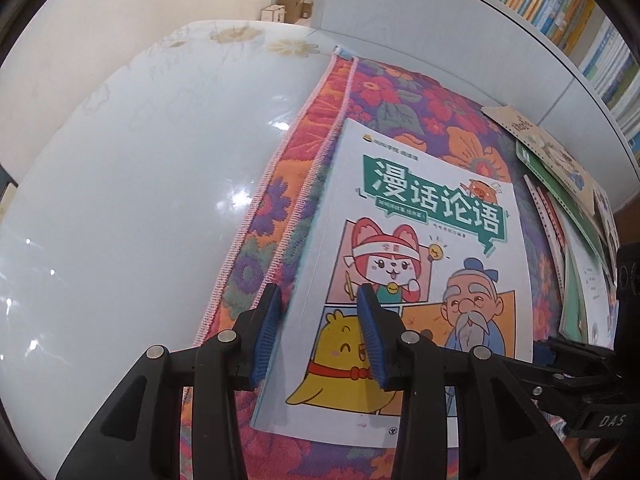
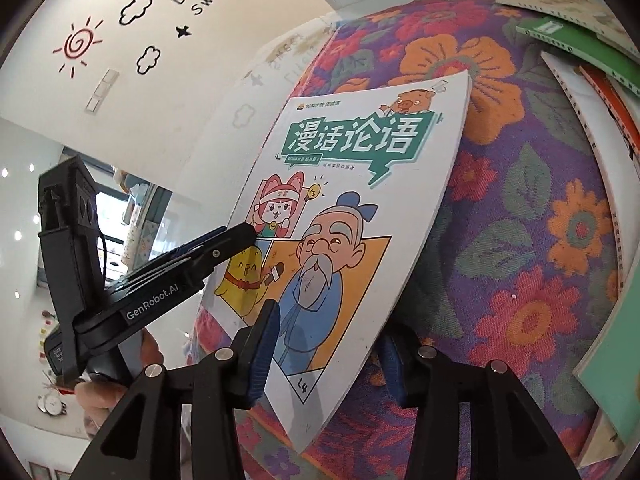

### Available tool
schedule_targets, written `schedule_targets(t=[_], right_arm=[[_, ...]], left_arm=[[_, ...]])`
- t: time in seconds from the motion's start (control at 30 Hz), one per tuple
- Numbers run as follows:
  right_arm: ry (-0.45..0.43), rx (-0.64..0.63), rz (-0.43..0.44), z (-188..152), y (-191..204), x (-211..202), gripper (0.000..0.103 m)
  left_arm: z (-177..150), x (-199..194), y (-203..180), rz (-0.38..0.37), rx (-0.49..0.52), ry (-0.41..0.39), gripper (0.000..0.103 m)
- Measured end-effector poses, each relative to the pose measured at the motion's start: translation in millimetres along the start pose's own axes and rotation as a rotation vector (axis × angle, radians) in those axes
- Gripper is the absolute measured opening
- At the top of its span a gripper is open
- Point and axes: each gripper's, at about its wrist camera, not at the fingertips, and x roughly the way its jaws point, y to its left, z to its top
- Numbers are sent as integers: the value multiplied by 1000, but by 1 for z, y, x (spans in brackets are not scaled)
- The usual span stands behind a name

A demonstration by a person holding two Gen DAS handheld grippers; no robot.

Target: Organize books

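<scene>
A white comic book (image 1: 420, 248) with a green title banner, a fox, a yellow chick and an old man on its cover sits over a flowered cloth (image 1: 400, 96). It also shows in the right wrist view (image 2: 352, 208), lifted and curved. My left gripper (image 1: 320, 300) straddles the book's left edge, one blue pad each side. My right gripper (image 2: 328, 328) straddles the book's lower right corner, one finger above the cover and one below. In the right wrist view the left gripper (image 2: 240, 240) shows at the book's left edge.
A pile of other books (image 1: 568, 208) lies at the right on the cloth; it also shows in the right wrist view (image 2: 592, 80). A shelf of upright books (image 1: 580, 20) runs behind. A glossy white table (image 1: 140, 160) spreads left. Cardboard boxes (image 1: 288, 8) sit far back.
</scene>
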Motion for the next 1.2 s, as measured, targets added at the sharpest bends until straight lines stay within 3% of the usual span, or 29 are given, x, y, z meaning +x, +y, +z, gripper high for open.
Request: schedule_targets(t=[0.23,0.37,0.5,0.63,0.9,1.2], right_arm=[[12,72,46,-6,-15,-13,45],[18,42,-8,-14,-12,-25,45],[-32,12,-62,-19,-14,-47,45],[-68,28,-61,-21,-24,-70,45],[-154,75,-60,-31,-52,-127,45],[-273,189,-76,-53,-120,-207,45]], left_arm=[[1,-3,-3,12,-12,3,36],[2,-10,-9,14,-15,-14,36],[4,-19,-22,-5,-10,-24,36],[5,-31,-46,-33,18,-39,36],[2,-45,-121,-103,109,-42,36],[-16,-37,-218,-152,222,-2,36]])
